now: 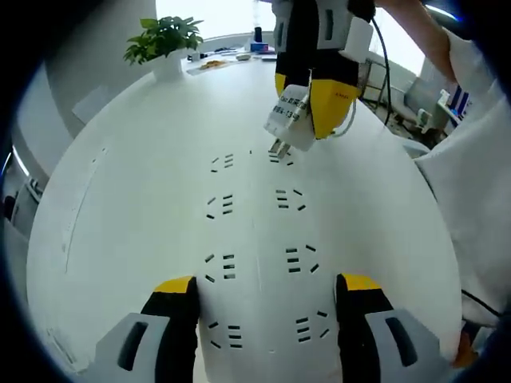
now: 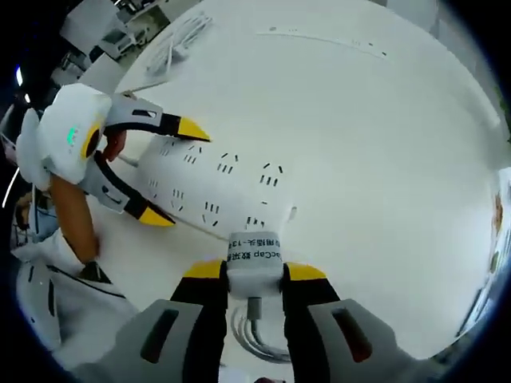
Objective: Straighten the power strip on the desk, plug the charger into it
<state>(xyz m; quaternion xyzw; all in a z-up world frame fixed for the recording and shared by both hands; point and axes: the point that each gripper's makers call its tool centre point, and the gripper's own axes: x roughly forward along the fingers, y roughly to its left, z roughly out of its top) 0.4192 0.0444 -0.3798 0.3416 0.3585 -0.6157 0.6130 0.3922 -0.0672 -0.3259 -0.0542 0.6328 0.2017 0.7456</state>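
Observation:
A white power strip [image 1: 257,231] lies lengthwise on the white desk [image 1: 136,159], its rows of sockets running away from me. My left gripper [image 1: 267,307] grips the strip's near end, one yellow-tipped finger against each long side. In the right gripper view the left gripper [image 2: 176,173] clasps the power strip [image 2: 227,187] from the left. My right gripper [image 2: 255,273] is shut on a white labelled charger [image 2: 254,259], whose cable [image 2: 257,331] trails back between the fingers. Held by the right gripper [image 1: 307,108], the charger [image 1: 289,120] hangs tilted, its prongs touching the strip's farthest sockets.
A potted plant [image 1: 166,40] and small items [image 1: 231,56] stand at the desk's far edge. A person's white sleeve [image 1: 471,199] fills the right side. A hand [image 2: 76,211] holds the left gripper. A coiled white cable [image 2: 172,48] lies farther off.

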